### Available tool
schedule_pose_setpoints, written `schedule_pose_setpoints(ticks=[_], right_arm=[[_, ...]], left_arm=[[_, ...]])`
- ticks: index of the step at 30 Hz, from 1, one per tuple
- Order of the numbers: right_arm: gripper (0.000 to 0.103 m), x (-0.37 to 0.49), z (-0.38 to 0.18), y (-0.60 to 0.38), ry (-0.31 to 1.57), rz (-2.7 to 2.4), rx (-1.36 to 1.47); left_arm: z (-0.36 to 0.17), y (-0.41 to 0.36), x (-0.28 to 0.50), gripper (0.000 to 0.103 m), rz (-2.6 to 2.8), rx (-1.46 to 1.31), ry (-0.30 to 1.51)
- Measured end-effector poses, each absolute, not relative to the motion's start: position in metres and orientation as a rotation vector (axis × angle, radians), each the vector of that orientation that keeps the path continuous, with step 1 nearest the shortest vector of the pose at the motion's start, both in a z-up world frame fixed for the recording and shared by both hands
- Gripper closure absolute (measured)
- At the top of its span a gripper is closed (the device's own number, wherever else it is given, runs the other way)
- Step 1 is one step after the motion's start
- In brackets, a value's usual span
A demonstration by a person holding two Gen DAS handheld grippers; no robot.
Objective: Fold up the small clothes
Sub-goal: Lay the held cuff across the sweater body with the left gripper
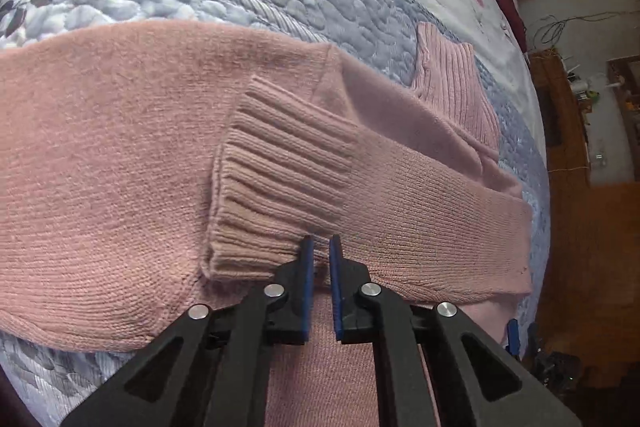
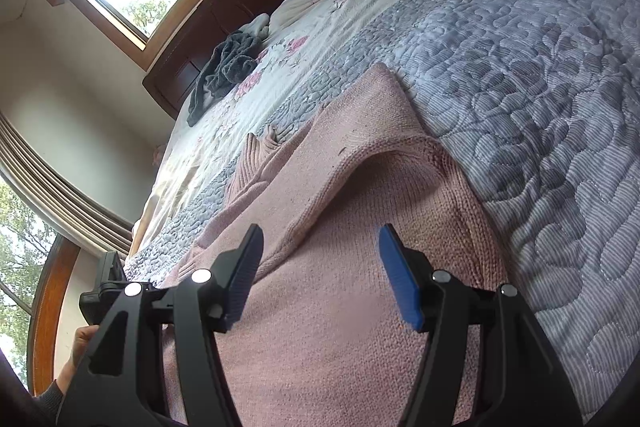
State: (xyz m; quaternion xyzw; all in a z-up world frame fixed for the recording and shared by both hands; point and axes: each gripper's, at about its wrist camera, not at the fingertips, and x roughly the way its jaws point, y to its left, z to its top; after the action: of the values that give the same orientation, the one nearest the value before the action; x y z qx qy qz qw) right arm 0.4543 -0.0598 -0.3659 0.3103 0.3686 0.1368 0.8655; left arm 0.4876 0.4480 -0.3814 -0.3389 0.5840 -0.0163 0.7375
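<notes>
Pink sweater (image 1: 120,155) under both grippers

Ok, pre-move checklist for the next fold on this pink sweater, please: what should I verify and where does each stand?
1. Sleeve cuff folded across the sweater body: ok.
2. Left gripper narrowed at the cuff's edge, holding fabric: cannot tell.
3. Right gripper open over the sweater, holding nothing: ok.
4. Sweater lying flat: not ok, a raised ridge runs ahead of the right gripper.
5. Collar clear of the fold: ok.
6. Quilt beside the sweater clear: ok.
</notes>
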Motion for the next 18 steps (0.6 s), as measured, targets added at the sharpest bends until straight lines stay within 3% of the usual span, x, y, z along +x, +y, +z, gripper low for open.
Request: schedule_pose_setpoints(ticks=[4, 10, 18], right_arm=[[0.043, 0.451, -0.362, -0.053, 0.775, 0.315, 0.619], [0.043, 0.436, -0.349, -0.029, 0.812, 0.382, 0.581], [0.042, 0.395, -0.324, 0.031, 0.873, 0.519, 0.445]], left_arm=[[-0.349, 0.493, 0.44, 0.069, 0.031, -0.798, 1.165], [-0.304, 0.619, 0.315, 0.048, 0.252, -0.94, 0.932], [-0.3, 0.78, 0.159, 0.044, 0.663, -1.175, 0.669]])
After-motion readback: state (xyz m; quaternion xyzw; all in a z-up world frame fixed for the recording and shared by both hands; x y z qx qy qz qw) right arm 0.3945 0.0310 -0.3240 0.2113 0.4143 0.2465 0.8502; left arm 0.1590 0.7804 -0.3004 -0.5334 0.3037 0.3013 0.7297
